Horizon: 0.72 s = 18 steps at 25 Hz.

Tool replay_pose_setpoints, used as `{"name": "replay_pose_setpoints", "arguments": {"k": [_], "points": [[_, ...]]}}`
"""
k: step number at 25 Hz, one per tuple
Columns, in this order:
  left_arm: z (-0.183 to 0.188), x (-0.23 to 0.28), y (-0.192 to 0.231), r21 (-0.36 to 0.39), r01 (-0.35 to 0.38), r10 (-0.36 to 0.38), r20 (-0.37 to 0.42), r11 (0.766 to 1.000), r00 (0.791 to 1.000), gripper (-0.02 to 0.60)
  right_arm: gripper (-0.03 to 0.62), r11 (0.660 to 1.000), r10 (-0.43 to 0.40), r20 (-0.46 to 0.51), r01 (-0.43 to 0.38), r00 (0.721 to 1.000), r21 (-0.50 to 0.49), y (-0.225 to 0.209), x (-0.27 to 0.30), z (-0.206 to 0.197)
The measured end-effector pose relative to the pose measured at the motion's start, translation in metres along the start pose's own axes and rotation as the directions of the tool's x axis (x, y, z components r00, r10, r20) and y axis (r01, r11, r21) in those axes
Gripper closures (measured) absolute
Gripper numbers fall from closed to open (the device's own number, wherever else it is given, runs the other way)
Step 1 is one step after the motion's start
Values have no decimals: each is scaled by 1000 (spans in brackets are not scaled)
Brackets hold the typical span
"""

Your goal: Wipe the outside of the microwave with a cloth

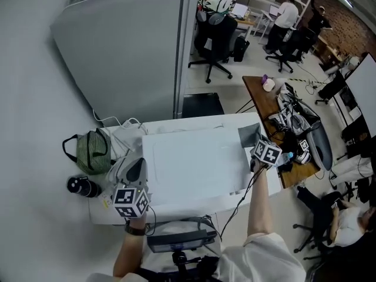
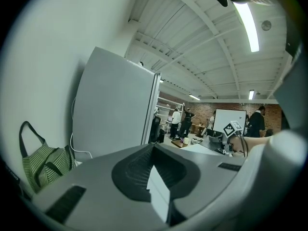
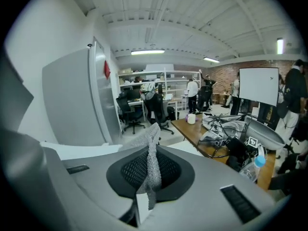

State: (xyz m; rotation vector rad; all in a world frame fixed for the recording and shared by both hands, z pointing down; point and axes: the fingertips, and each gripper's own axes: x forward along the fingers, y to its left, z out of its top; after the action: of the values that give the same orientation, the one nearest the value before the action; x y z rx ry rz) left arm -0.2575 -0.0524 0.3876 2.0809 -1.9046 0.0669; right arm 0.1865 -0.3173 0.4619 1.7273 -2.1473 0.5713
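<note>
My right gripper [image 1: 263, 153] pinches the grey cloth [image 1: 249, 135] at the microwave [image 1: 194, 163] top's right edge. My left gripper [image 1: 133, 184], jaws pressed together, sits at its left edge. Open top lies between them; a striped bag [image 1: 93, 151] crowds the left and a cluttered desk [image 1: 267, 101] the right.

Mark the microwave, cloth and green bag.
microwave [image 1: 194, 163], head view, white top panel.
cloth [image 3: 151, 165], right gripper view, fold between the jaws.
green striped bag [image 1: 93, 153], head view, its body.
</note>
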Motion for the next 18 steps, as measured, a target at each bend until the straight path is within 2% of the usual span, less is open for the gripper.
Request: {"name": "replay_pose_setpoints", "arguments": {"k": [2,4,7,10,11,13,16,18], "points": [[0,-4,5,-9,0,0,9,1000,1000,563,566,1000,29,76,-30,997,8,19,-23,16],[-1,-6,10,-20,-6,7,17,1000,1000,563,566,995,96,132,-94,987,-22,63,-47,27],[-5,-6,16,-30,-10,11,20,1000,1000,563,566,974,225,163,-217,961,-68,149,-70,22],[-1,-16,19,-27,-6,7,56,1000,998,563,566,932,359,154,-343,921,-119,244,-93,6],[1,-20,21,-22,-8,10,67,1000,998,563,566,905,421,148,-405,895,-128,279,-102,1],[0,-27,28,4,-24,24,59,1000,998,560,566,831,556,138,-541,820,-131,351,-124,-5],[-8,-35,40,60,-57,57,12,997,998,559,566,681,730,120,-730,673,-47,441,-153,-17],[-8,-43,51,55,-101,100,12,993,995,561,566,573,815,78,-819,574,38,487,-163,-35]]}}
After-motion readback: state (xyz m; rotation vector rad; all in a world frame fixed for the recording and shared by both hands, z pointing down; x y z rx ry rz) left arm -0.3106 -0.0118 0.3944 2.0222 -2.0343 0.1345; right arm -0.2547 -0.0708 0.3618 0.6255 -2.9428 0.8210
